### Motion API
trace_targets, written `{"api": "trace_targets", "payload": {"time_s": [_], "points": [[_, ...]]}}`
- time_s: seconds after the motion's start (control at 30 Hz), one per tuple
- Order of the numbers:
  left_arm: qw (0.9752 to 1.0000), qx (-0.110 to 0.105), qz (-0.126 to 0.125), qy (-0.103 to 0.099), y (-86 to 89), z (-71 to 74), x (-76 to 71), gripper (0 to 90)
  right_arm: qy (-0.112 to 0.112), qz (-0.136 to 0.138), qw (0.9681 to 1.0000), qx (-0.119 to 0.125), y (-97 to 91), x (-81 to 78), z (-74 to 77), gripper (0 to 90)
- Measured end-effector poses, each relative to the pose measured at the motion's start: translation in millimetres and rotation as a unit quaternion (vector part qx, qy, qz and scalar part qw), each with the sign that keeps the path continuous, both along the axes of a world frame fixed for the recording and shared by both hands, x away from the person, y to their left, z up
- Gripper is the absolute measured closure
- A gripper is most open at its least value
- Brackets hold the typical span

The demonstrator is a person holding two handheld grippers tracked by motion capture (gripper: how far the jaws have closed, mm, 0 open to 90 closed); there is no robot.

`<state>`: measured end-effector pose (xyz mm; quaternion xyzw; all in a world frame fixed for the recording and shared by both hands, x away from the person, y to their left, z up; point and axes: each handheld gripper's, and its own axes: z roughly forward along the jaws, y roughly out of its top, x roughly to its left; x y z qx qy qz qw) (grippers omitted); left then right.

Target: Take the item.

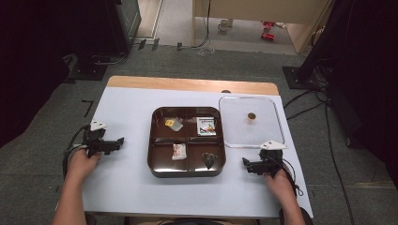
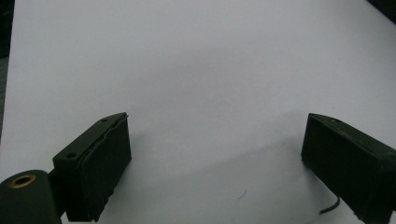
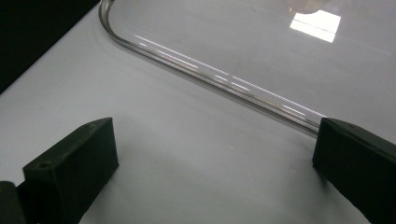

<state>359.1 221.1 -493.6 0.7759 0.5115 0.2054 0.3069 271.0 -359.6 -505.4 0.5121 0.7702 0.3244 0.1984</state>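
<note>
The left gripper [image 1: 117, 141] rests on the white table [image 1: 122, 187] at the left, well apart from the dark brown four-compartment tray [image 1: 187, 171]. In the left gripper view its jaws stand wide apart, with bare table surface between them and nothing held.

The right gripper [image 1: 245, 162] rests on the table at the right, just beside the tray's near right corner and just in front of the clear lid [image 1: 277, 117]. In the right gripper view its jaws are likewise spread wide and empty; the lid's rounded rim [image 3: 210, 74] runs across the view beyond them.

The tray sits at the table's centre. Its far left compartment holds a small yellow-and-white packet [image 1: 174, 124], its far right compartment a white printed packet [image 1: 206, 126], its near left compartment a pale wrapped item [image 1: 179, 151], and its near right compartment a dark item [image 1: 209, 159].

The clear lid lies flat on the table, touching or just beside the tray's right edge. A small brown knob [image 1: 251, 116] sits at its centre.
</note>
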Motion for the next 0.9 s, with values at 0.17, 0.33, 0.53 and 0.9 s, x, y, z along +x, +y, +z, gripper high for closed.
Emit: {"api": "trace_targets", "payload": {"time_s": [0.17,0.33,0.53,0.9], "points": [[0.9998,0.007,0.007,0.017,-2.2,3.1,2.8,8.1,0.0,0.0,1.0,0.0,0.0,0.0,0.0,0.0],[0.9997,0.008,0.012,0.019,-3.1,3.8,2.7,8.4,0.0,0.0,1.0,0.0,0.0,0.0,0.0,0.0],[0.9997,0.019,0.011,0.014,-3.6,5.3,2.1,10.3,0.0,0.0,1.0,0.0,0.0,0.0,0.0,0.0],[0.9975,0.005,0.039,0.058,-1.8,20.9,6.9,20.9,0.0,0.0,1.0,0.0,0.0,0.0,0.0,0.0]]}}
